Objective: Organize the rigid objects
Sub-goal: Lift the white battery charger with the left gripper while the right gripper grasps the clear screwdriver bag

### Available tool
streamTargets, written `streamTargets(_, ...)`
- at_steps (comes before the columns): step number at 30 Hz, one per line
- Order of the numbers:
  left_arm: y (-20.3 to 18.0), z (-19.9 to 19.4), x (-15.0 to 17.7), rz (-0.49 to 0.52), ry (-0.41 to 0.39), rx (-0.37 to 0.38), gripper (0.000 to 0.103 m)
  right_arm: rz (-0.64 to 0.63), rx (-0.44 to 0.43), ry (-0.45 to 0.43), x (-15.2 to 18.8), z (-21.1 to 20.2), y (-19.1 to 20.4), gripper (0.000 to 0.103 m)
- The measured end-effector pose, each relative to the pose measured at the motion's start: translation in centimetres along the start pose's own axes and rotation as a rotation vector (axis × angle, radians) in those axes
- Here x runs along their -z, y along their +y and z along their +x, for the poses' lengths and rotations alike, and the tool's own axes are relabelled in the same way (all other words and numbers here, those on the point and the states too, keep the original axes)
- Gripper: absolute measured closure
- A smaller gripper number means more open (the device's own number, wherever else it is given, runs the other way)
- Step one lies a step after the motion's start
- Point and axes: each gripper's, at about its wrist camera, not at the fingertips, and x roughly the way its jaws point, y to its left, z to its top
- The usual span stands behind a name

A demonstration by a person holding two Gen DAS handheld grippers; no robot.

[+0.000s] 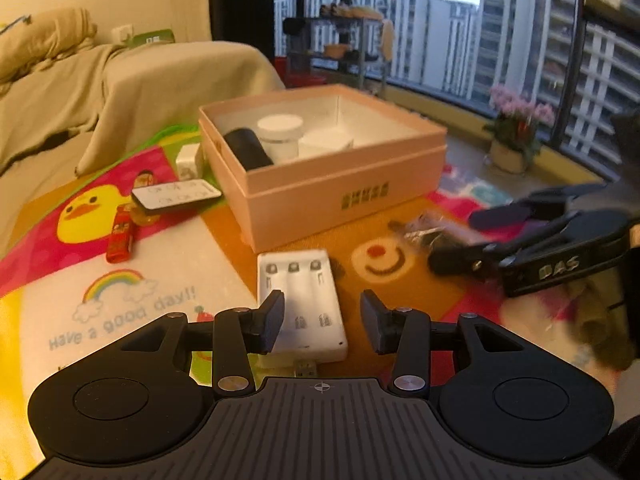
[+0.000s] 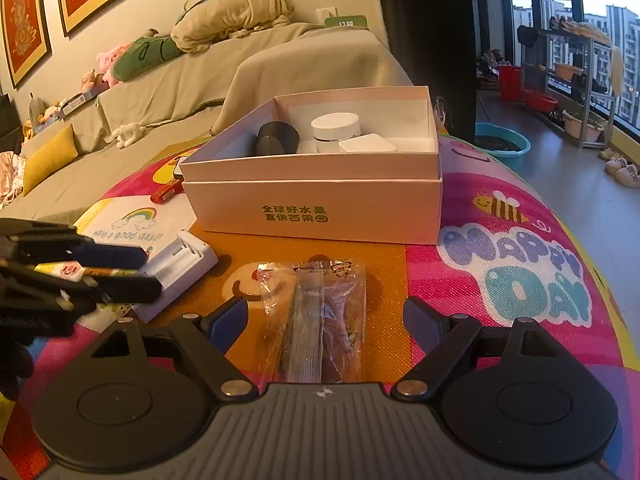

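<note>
on the colourful play mat [image 1: 168, 280], seen from the left wrist, the pink box [image 1: 320, 184] is the landmark: it already holds a black cylinder [image 1: 248, 148], a white jar [image 1: 280, 132] and a flat white piece, so by my judgement the sorting is partly done. left of the box lie a slim remote [image 1: 176, 196], a red lighter [image 1: 120, 240] and a small white block [image 1: 188, 160], all not yet packed. in front of the box lies the white battery charger [image 1: 304, 304], its long axis running from the camera toward the box, slots facing up. the left claw [image 1: 322, 324] is spread and empty, poised just over the charger's near end. the right claw [image 1: 472, 240] shows blurred to the right of the box, beside a clear packet [image 1: 424, 228]. from the right wrist, the box [image 2: 320, 208] sits straight ahead with its printed side facing the camera; the clear packet [image 2: 320, 320] lies in front of it, long axis pointing at the box. the right claw [image 2: 326, 320] is spread wide, a finger on either side of the packet, gripping nothing. the charger [image 2: 176, 272] lies left of the packet, angled toward the box.
</note>
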Motion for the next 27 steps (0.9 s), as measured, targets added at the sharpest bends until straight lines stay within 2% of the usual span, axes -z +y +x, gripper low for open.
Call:
streamTargets(4,-0.2,0.5,0.0,-0.005,0.014,0.04,0.051,0.004,-0.001,-0.001,0.0,0.1,-0.1,0.018)
streamTargets(10,-0.8,0.9,-0.1,0.002,0.03,0.084,0.031,0.008,-0.003,-0.002,0.0,0.0,-0.1,0.018)
streamTargets(14,-0.9,1.0,0.0,-0.013,0.024,0.104,0.025,0.009,-0.004,-0.002,0.0,0.1,-0.2,0.018)
streamTargets(17,-1.3,0.5,0.0,-0.002,-0.012,0.052,0.028,0.011,-0.005,-0.003,-0.1,0.1,-0.2,0.018)
streamTargets(19,-2.1,-0.3,0.1,0.071,-0.069,-0.051,0.029,0.013,-0.007,-0.004,-0.1,0.1,-0.2,0.018)
streamTargets(21,-2.5,-0.4,0.1,0.118,-0.07,-0.124,0.029,0.017,-0.01,-0.004,0.0,0.1,-0.3,0.018)
streamTargets(24,-1.7,0.8,0.3,0.065,0.008,-0.093,0.029,0.015,-0.013,-0.001,0.0,0.1,-0.2,0.016)
streamTargets(25,-1.4,1.3,0.4,0.041,0.027,-0.094,0.026,0.014,-0.013,-0.001,0.0,0.1,-0.2,0.016)
streamTargets(27,-0.4,1.6,0.5,-0.021,0.018,-0.088,0.026,0.012,-0.013,0.001,0.0,0.1,-0.2,0.015)
